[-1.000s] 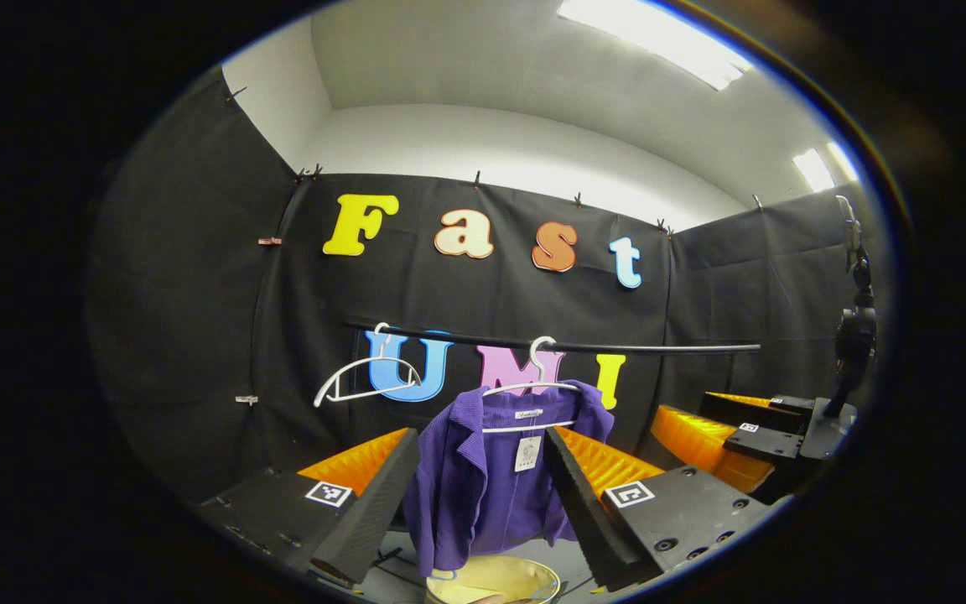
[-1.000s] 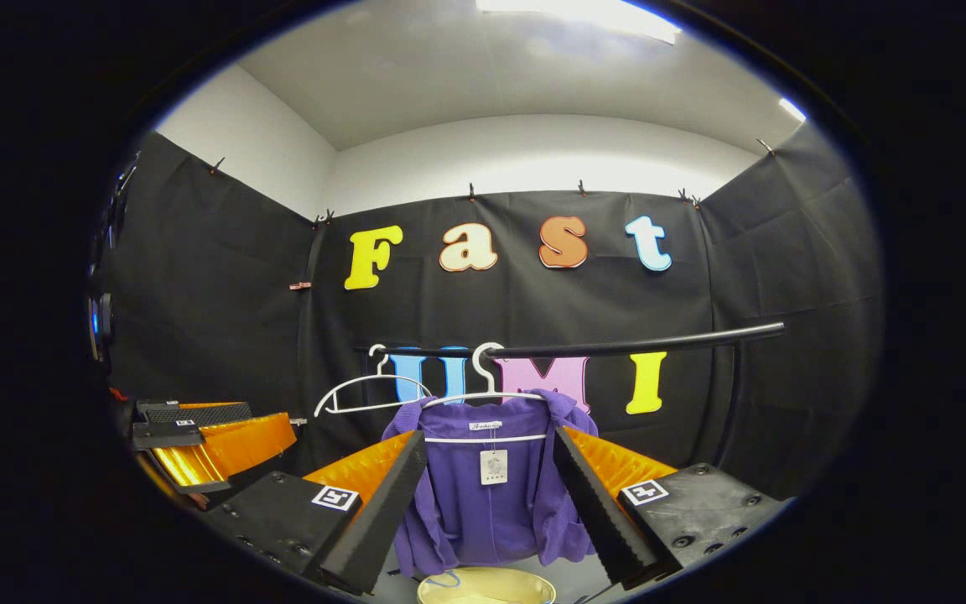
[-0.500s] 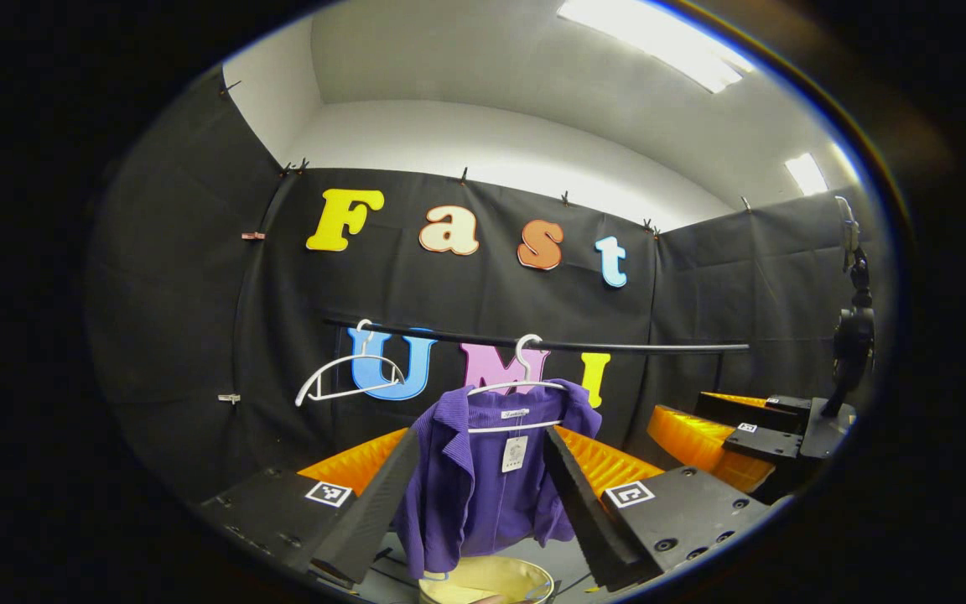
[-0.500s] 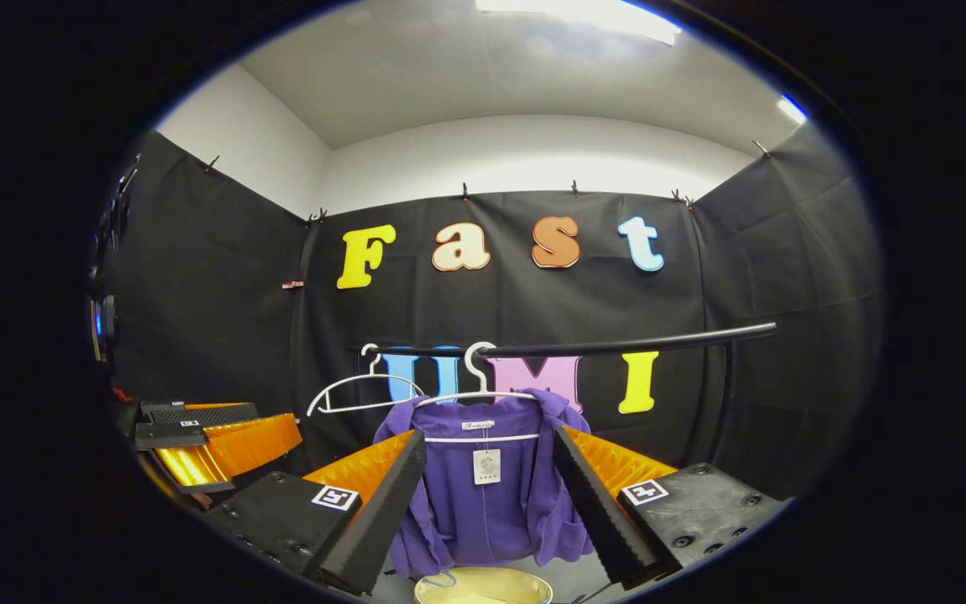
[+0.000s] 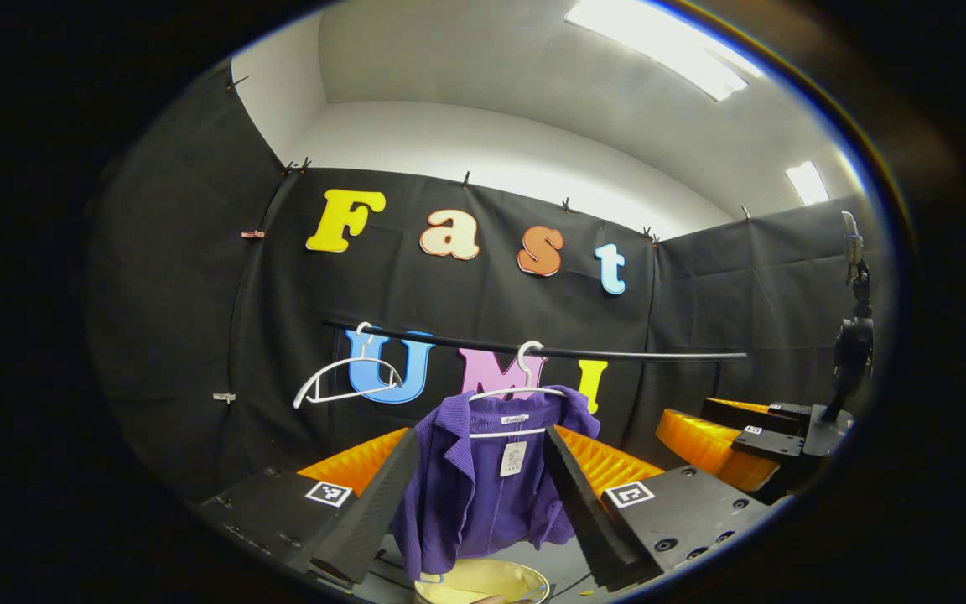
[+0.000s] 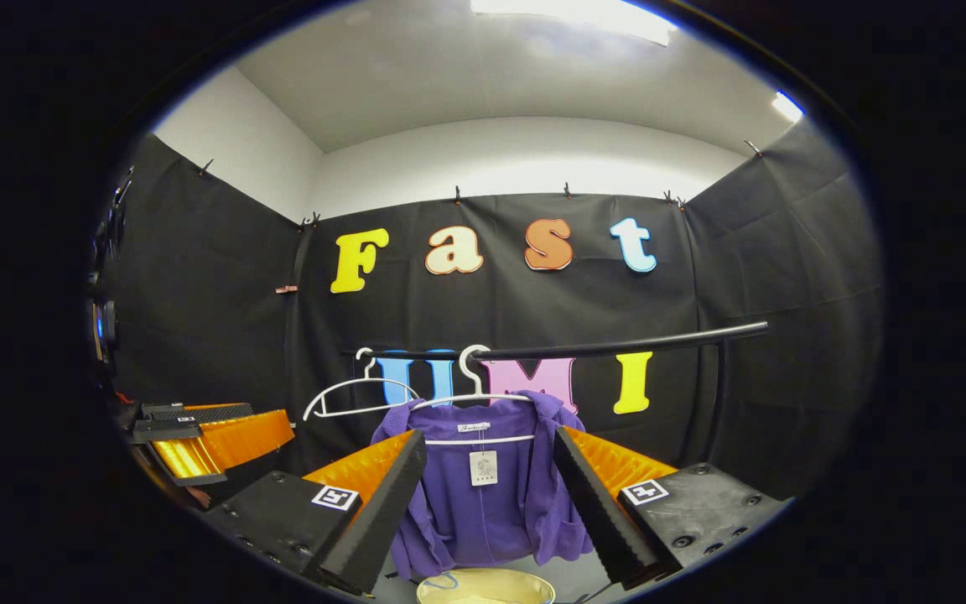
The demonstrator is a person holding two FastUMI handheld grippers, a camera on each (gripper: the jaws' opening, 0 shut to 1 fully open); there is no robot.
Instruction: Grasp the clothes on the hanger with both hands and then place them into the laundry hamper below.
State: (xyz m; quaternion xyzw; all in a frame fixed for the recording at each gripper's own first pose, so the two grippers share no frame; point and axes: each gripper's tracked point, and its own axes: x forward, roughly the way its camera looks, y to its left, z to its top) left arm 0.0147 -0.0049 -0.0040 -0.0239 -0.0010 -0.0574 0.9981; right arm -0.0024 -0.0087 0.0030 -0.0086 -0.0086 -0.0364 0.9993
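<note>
Hanging from the rail (image 5: 617,352) on a white hanger (image 5: 516,387): one purple shirt (image 5: 483,486), its collar open and a tag (image 5: 513,459) dangling at the neck, framed between the left gripper (image 5: 476,457) fingers, which are standing wide apart with nothing between them. Sitting just below the shirt hem, at the bottom edge of the left gripper view: one pale yellow hamper (image 5: 483,580), rim partly cut off. Hanging bare on the same rail, beside the loaded hanger and toward the booth's left wall: a second white hanger (image 5: 347,382), making two hangers in all. Showing at the far right of the left gripper view: the right gripper (image 5: 747,429), apart from the shirt, plus a dark camera stand (image 5: 850,352) rising behind it. Looking at the shirt (image 6: 483,503) more squarely in the right gripper view, with the tag (image 6: 483,467) near centre, the rail (image 6: 617,346), both hangers (image 6: 475,394) (image 6: 357,394) and the hamper (image 6: 483,587) below; right gripper (image 6: 490,457) fingers likewise spreading wide, touching nothing. Appearing at the far left of that view: the left gripper (image 6: 198,428), also well short of the shirt. Two grippers, one shirt, one hamper, one rail.
</note>
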